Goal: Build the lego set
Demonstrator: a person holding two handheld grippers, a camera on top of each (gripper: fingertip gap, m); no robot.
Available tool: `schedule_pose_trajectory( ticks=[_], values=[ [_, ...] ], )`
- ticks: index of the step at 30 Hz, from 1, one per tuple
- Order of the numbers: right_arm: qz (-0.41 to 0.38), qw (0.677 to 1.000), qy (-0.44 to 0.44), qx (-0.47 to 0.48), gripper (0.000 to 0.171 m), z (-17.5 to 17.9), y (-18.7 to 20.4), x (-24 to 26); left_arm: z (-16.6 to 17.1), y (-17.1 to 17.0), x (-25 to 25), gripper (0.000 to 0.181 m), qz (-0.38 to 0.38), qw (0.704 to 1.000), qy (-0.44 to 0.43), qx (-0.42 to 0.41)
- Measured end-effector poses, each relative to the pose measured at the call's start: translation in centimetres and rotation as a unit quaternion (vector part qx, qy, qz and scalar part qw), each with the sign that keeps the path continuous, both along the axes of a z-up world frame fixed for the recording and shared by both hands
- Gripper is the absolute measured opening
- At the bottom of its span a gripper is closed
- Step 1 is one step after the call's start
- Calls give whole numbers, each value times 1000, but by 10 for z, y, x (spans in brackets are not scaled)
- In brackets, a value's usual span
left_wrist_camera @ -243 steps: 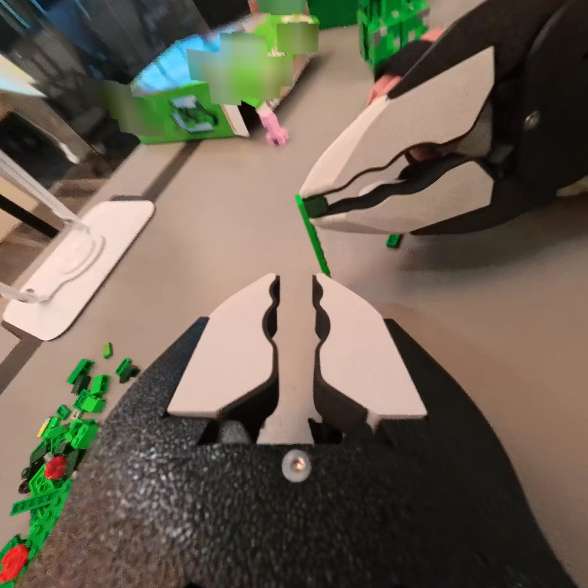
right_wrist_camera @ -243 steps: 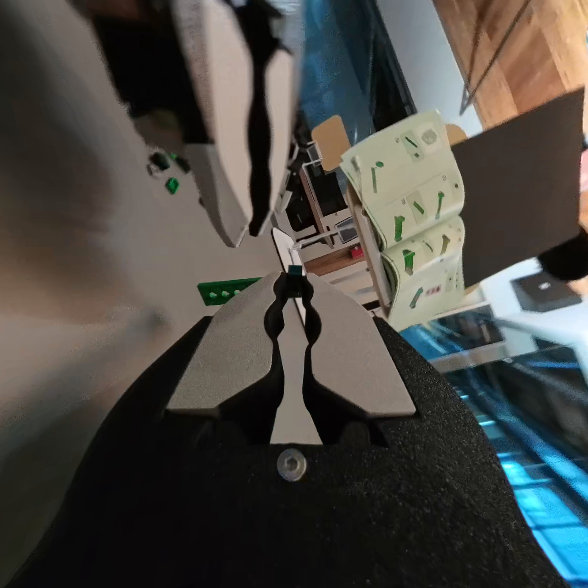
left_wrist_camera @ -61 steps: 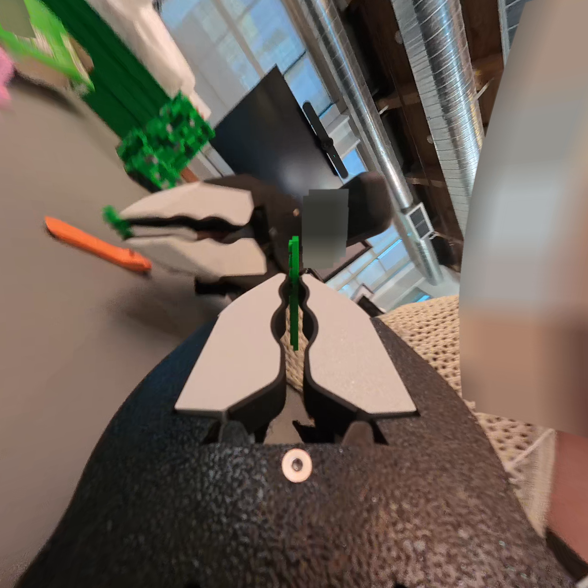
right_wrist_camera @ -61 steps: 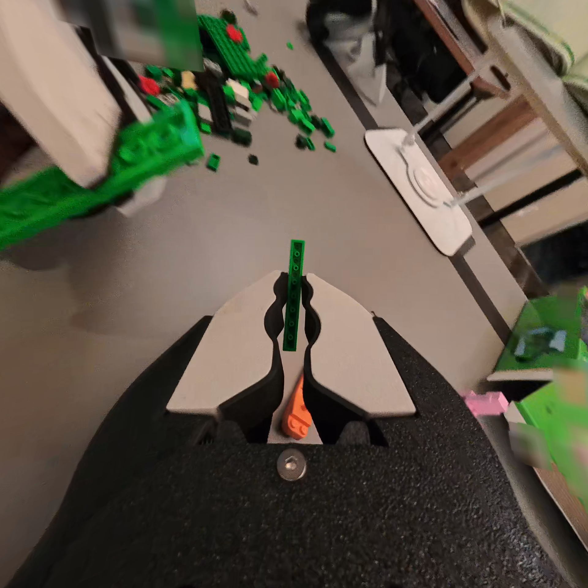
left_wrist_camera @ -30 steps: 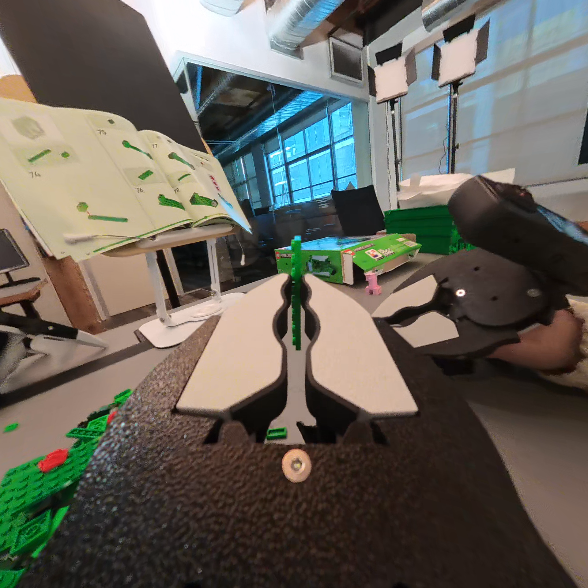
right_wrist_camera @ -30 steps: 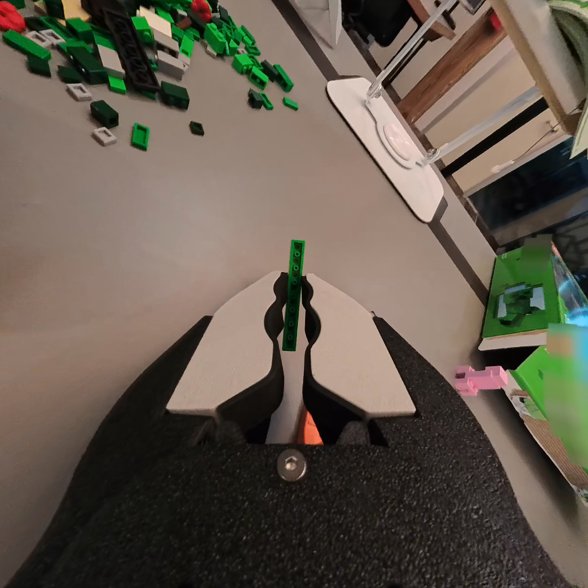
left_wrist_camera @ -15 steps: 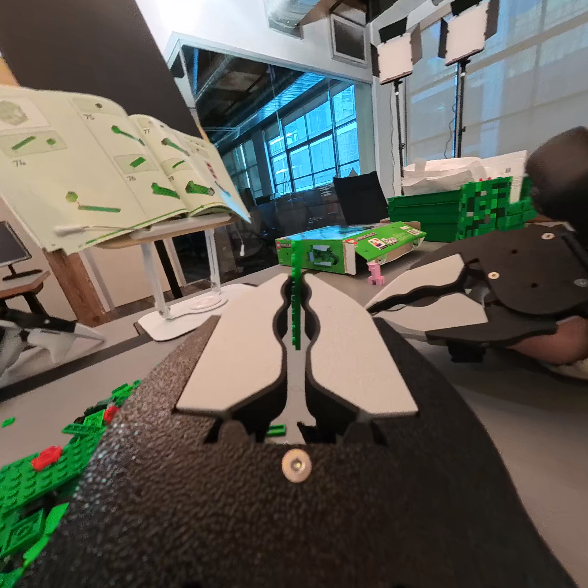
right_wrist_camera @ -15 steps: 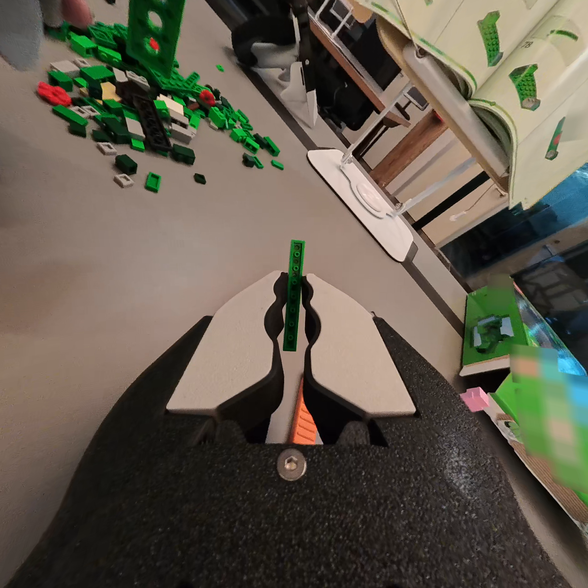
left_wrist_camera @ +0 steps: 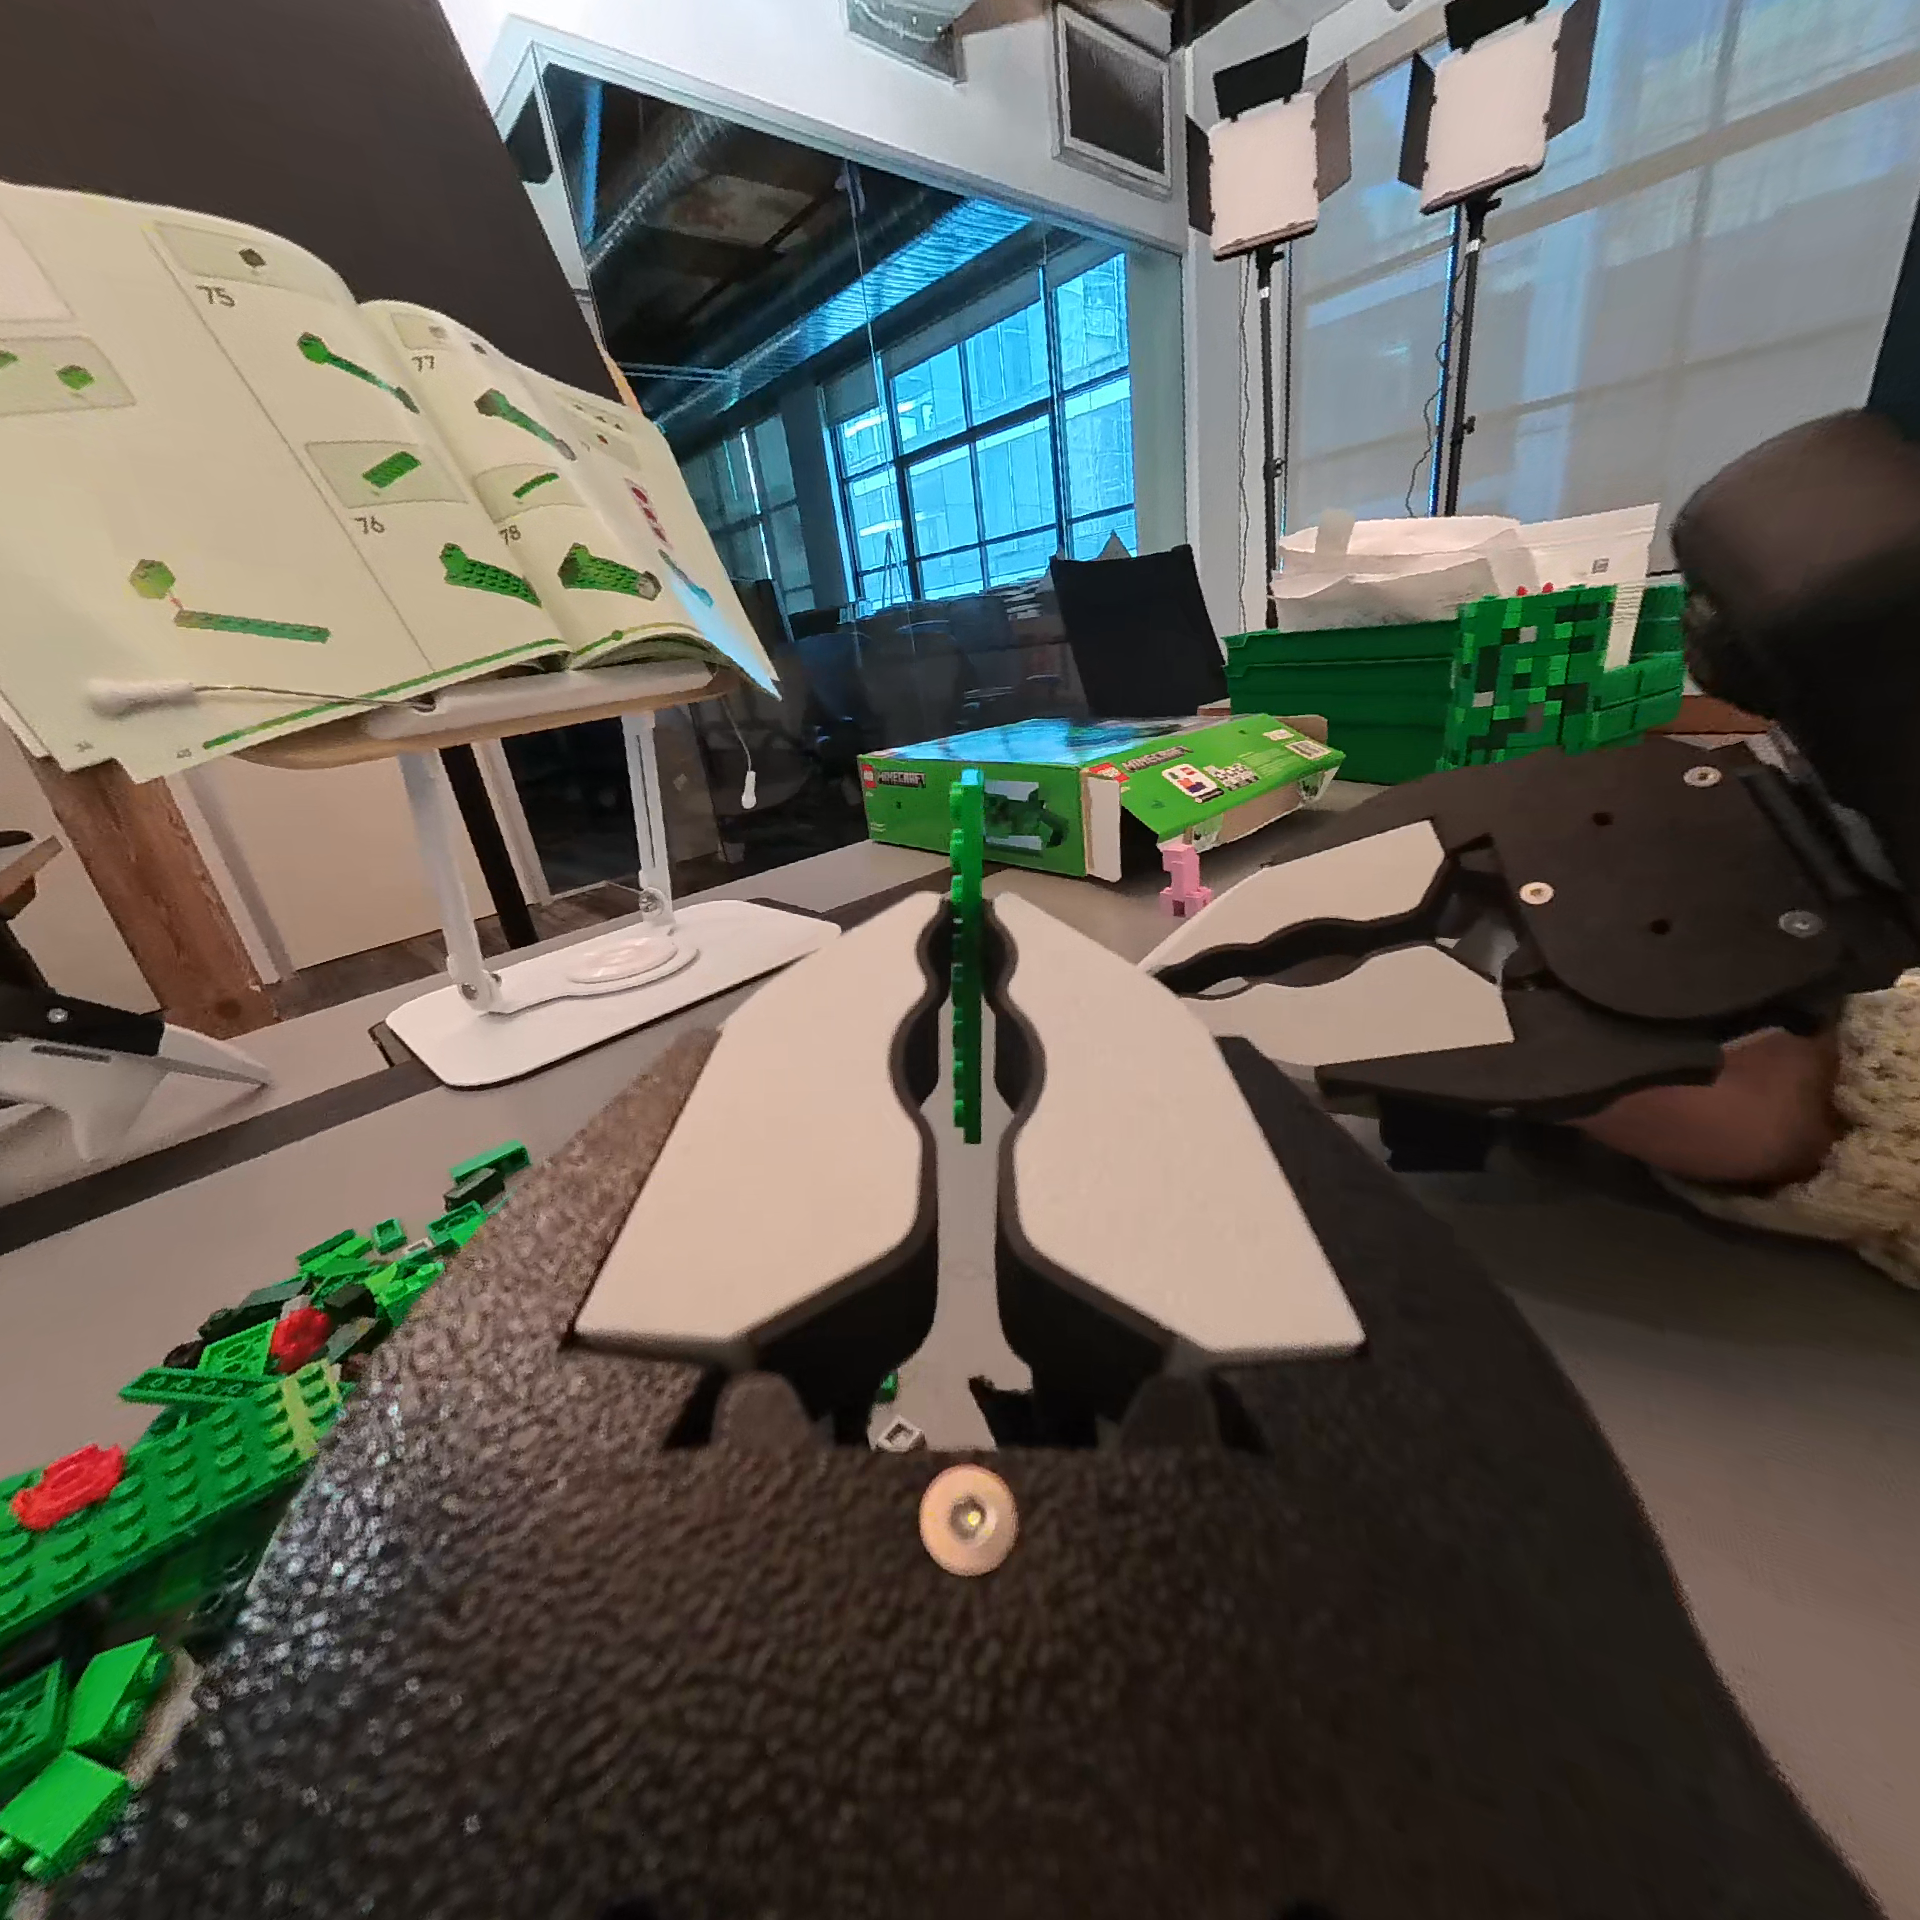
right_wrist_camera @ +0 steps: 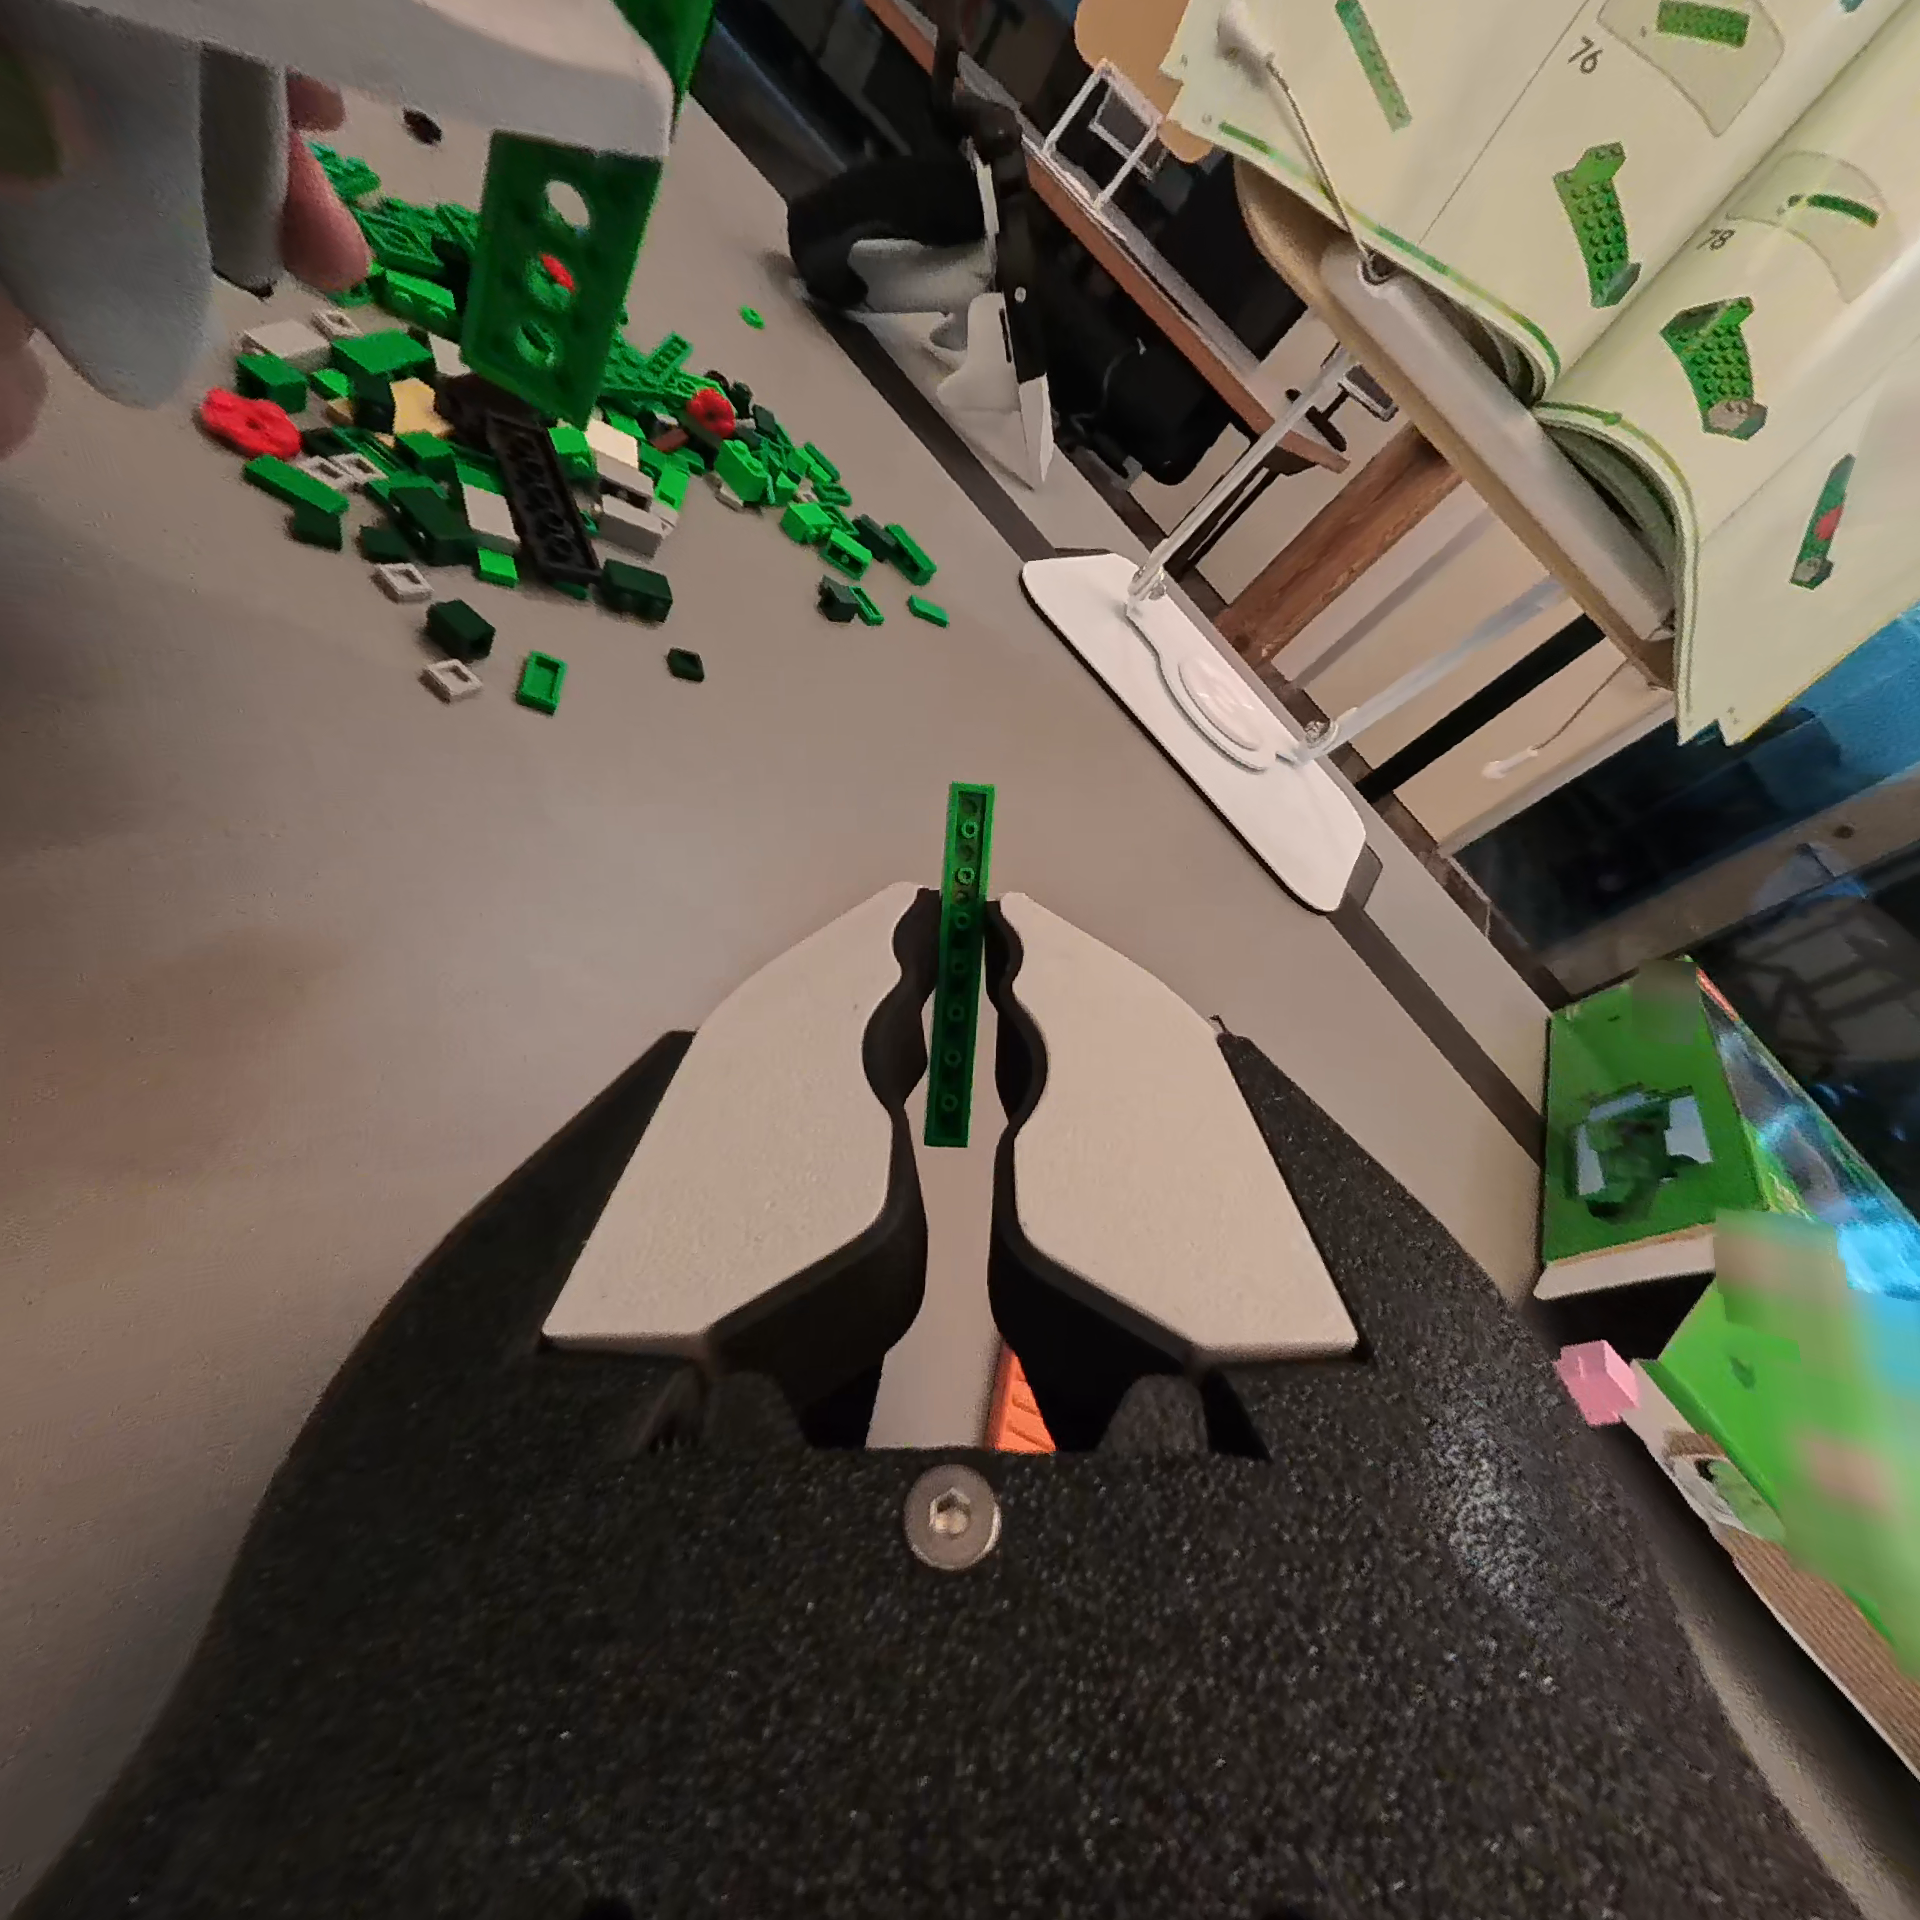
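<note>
My left gripper (left_wrist_camera: 968,914) is shut on a green plate (left_wrist_camera: 966,966), seen edge-on and upright between the fingers. In the right wrist view this plate (right_wrist_camera: 545,275) is wide with round holes and hangs under a grey finger (right_wrist_camera: 436,62) at the top left. My right gripper (right_wrist_camera: 961,904) is shut on a long thin green strip (right_wrist_camera: 961,966) that points past its tips. It also shows in the left wrist view (left_wrist_camera: 1158,966), to the right of the left one and aimed toward it. A pile of loose bricks (right_wrist_camera: 520,468) lies on the grey table (right_wrist_camera: 416,883).
An open instruction booklet (left_wrist_camera: 312,499) rests on a white stand whose base (right_wrist_camera: 1216,727) sits on the table. A green set box (left_wrist_camera: 1091,790), a pink figure (left_wrist_camera: 1181,878) and a built green block (left_wrist_camera: 1538,665) stand at the back. More green bricks (left_wrist_camera: 125,1507) lie at the lower left. One gripper's finger ends stand about 10 centimeters off the other's.
The right gripper has swung toward the brick pile, so the left gripper and its holed plate now show closer and larger. Both grippers have kept their pieces.
</note>
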State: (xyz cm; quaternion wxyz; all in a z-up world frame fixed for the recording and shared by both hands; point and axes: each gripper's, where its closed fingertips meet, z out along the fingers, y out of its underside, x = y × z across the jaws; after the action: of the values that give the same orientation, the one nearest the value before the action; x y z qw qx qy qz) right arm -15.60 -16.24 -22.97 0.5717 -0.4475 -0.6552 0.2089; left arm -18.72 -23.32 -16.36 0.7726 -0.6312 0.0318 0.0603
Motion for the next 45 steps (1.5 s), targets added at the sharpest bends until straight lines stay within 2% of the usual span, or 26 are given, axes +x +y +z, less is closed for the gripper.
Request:
schedule_pose_trajectory(
  ticks=[3,6,11,15,22,26,33,41,45],
  values=[
    [11,1000,15,-7,8,4,0,-1,0,2,0,3,-4,1000,4,-2],
    [61,997,36,23,8,11,-10,-8,1,7,4,3,-11,999,34,1],
    [155,985,69,36,8,21,-35,-7,12,18,10,3,-15,986,162,27],
    [145,985,72,54,8,23,-24,-2,9,17,25,3,-50,965,252,40],
    [114,986,76,91,8,29,-3,-1,1,2,23,3,-47,963,264,29],
    [122,988,58,71,8,22,-4,-2,2,2,19,3,-47,968,244,27],
    [159,981,26,107,8,10,-18,3,5,2,7,3,-42,979,197,27],
    [158,980,-14,120,8,-2,-16,2,5,-11,16,3,-103,979,173,33],
    [159,979,-26,122,8,-7,-18,3,5,-10,12,3,-104,982,152,31]
  ],
)
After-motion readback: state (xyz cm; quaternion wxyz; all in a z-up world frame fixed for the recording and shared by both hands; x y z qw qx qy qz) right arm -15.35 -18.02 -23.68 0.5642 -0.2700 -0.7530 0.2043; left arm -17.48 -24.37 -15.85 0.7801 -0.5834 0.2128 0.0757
